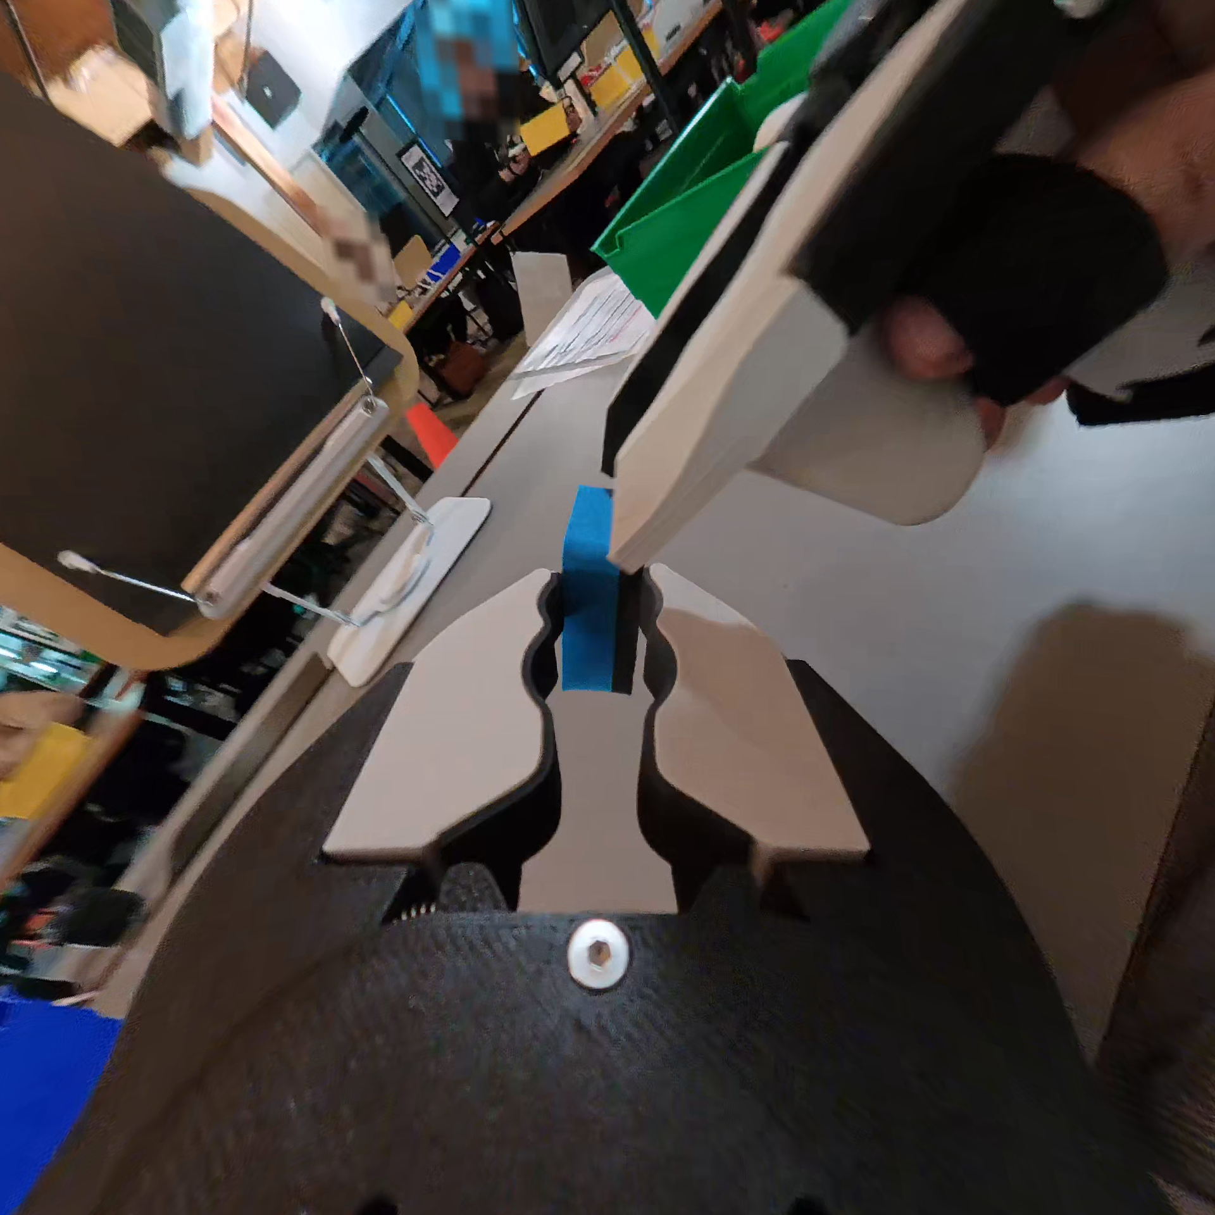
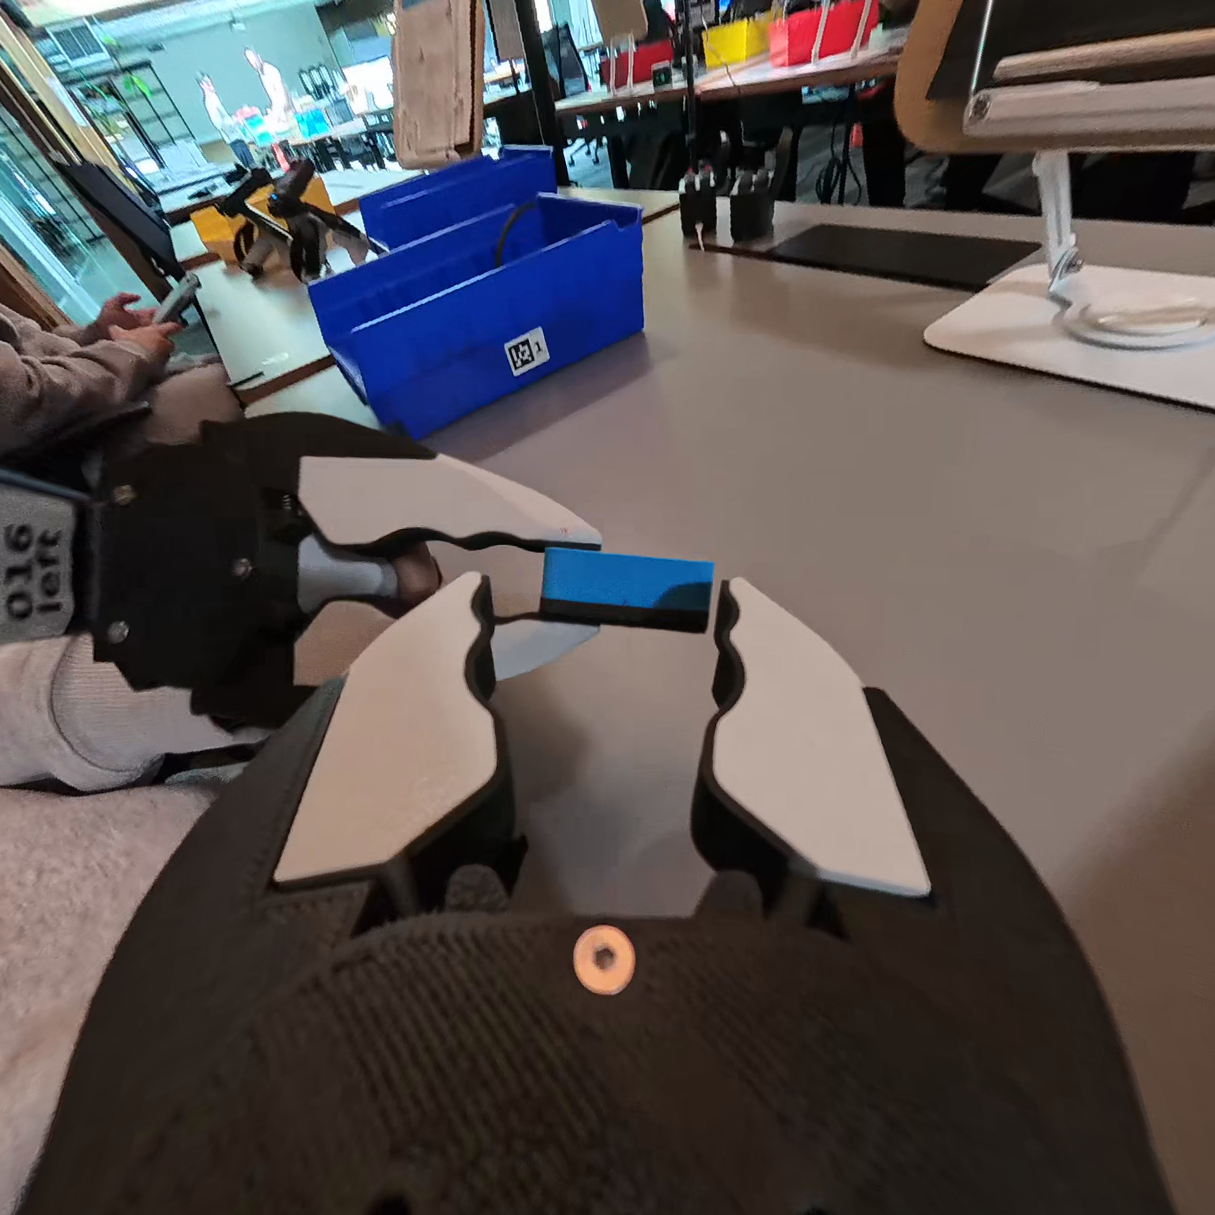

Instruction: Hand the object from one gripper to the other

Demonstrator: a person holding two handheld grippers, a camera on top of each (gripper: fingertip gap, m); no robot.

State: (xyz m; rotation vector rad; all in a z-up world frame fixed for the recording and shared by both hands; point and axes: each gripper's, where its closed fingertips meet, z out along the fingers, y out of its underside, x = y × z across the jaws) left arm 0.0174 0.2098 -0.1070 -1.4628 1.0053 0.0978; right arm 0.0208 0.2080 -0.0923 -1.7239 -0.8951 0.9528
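A small block with a blue face and a black face (image 1: 587, 592) is clamped at one end between my left gripper's (image 1: 601, 582) fingers, above the grey table (image 2: 887, 526). In the right wrist view the left gripper (image 2: 582, 585) reaches in from the left and holds the block (image 2: 624, 582) level. My right gripper (image 2: 605, 588) is open, its two fingertips standing on either side of the block's free end without touching it. One white finger of the right gripper (image 1: 690, 447) shows in the left wrist view, coming down from the upper right beside the block.
A blue bin (image 2: 493, 315) stands at the back left of the table, and green bins (image 1: 677, 217) at the far end. A monitor on a white stand (image 2: 1085, 329) is at the right. Papers (image 1: 585, 329) lie farther off. A person's sleeve (image 2: 79, 710) is at the left. Both grippers' tips are close together, under 4 cm apart.
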